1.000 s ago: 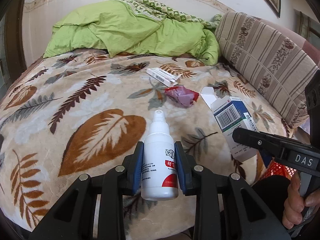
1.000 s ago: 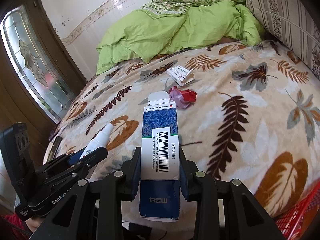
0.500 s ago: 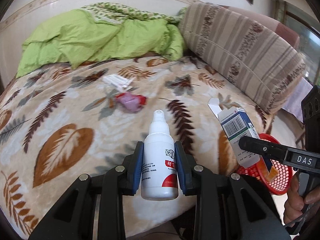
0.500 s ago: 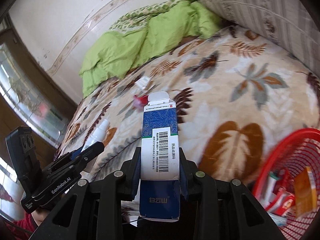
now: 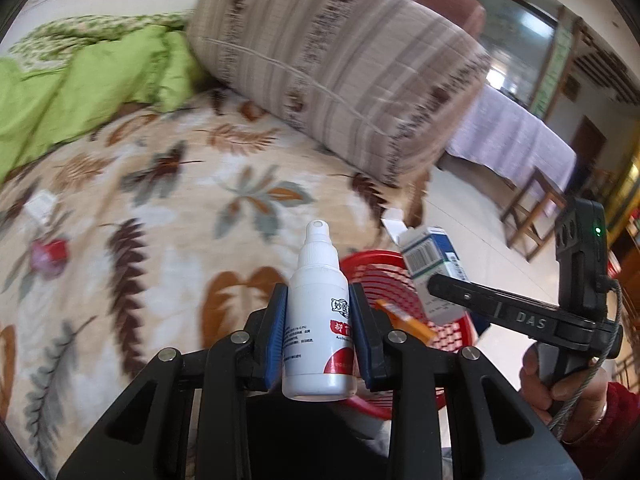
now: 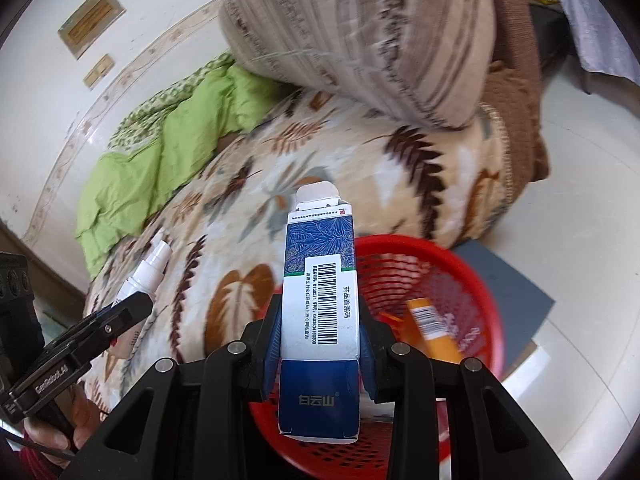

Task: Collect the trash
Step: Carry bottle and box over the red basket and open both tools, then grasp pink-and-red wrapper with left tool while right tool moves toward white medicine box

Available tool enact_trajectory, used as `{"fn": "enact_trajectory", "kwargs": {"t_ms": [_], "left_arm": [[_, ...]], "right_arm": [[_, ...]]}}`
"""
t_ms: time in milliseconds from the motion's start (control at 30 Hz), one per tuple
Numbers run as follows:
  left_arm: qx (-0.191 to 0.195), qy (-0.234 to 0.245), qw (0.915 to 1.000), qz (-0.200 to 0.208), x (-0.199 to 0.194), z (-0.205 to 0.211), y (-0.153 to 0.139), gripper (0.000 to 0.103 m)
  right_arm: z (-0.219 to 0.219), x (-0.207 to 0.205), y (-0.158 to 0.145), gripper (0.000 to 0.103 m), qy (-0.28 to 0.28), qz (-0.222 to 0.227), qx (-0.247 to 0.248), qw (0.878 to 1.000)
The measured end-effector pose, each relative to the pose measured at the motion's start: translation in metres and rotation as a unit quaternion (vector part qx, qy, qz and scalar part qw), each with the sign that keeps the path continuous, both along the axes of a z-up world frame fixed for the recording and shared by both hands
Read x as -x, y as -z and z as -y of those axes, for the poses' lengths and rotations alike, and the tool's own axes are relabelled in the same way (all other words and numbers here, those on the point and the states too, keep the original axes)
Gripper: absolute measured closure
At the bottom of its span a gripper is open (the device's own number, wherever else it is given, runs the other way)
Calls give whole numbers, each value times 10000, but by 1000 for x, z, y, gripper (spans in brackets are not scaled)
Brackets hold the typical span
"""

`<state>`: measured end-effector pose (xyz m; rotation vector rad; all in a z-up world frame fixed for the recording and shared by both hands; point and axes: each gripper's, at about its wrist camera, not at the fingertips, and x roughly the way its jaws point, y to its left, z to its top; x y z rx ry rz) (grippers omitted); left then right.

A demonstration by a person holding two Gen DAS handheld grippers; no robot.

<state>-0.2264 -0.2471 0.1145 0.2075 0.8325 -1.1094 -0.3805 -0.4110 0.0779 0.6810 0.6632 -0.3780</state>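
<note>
My left gripper (image 5: 318, 334) is shut on a white spray bottle (image 5: 318, 320) with a red label, nozzle pointing away from me. My right gripper (image 6: 318, 334) is shut on a blue and white medicine box (image 6: 318, 300) with a barcode and an open top flap. Both items hang over the bed's edge, above a red mesh basket (image 6: 460, 276) on the floor, which holds an orange packet (image 6: 430, 322). In the left wrist view the box (image 5: 434, 272) and the basket (image 5: 384, 280) lie just right of the bottle. A red and pink wrapper (image 5: 50, 254) and a small white box (image 5: 40, 204) lie on the bed.
The bed has a leaf-patterned blanket (image 5: 180, 208), a green quilt (image 5: 80, 92) at the back and a striped bolster (image 5: 340, 72) on the right. A grey mat (image 6: 508, 280) lies under the basket on the pale floor. A table with a lilac cloth (image 5: 516, 136) stands beyond.
Both grippers swung right, away from the middle of the bed toward its edge, still holding the bottle and box. The red basket has come into view beneath them.
</note>
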Motion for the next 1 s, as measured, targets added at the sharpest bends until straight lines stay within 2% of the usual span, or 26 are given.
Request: {"fn": "enact_trajectory", "kwargs": {"t_ms": [67, 100, 167, 300, 467, 667, 767, 867, 1000], "left_arm": [[-22, 343, 9993, -116, 15, 22, 4, 73], [-45, 448, 9989, -145, 20, 28, 5, 65], [-107, 492, 9987, -46, 27, 35, 7, 52], [-103, 381, 9992, 31, 23, 25, 7, 52], [-72, -180, 9998, -22, -9, -8, 8, 51], [-74, -938, 9955, -134, -48, -57, 14, 45], [-38, -1361, 9904, -230, -70, -84, 18, 42], [32, -1857, 9819, -368, -97, -114, 20, 38], [112, -2495, 9670, -510, -135, -149, 20, 36]], "right_arm": [[10, 7, 1, 65, 200, -111, 64, 9997], [13, 9, 2, 54, 270, -180, 64, 9995], [20, 16, 3, 51, 350, -160, 30, 9993], [21, 17, 3, 51, 316, -81, 39, 9995], [13, 0, 1, 51, 93, 45, -43, 9999], [-21, -45, -7, 51, -547, 168, -16, 9984], [-42, -74, -13, 51, -915, 207, 39, 9956], [-64, -105, -16, 50, -1257, 245, 33, 9918], [-90, -139, -17, 50, -1616, 229, 35, 9866]]}}
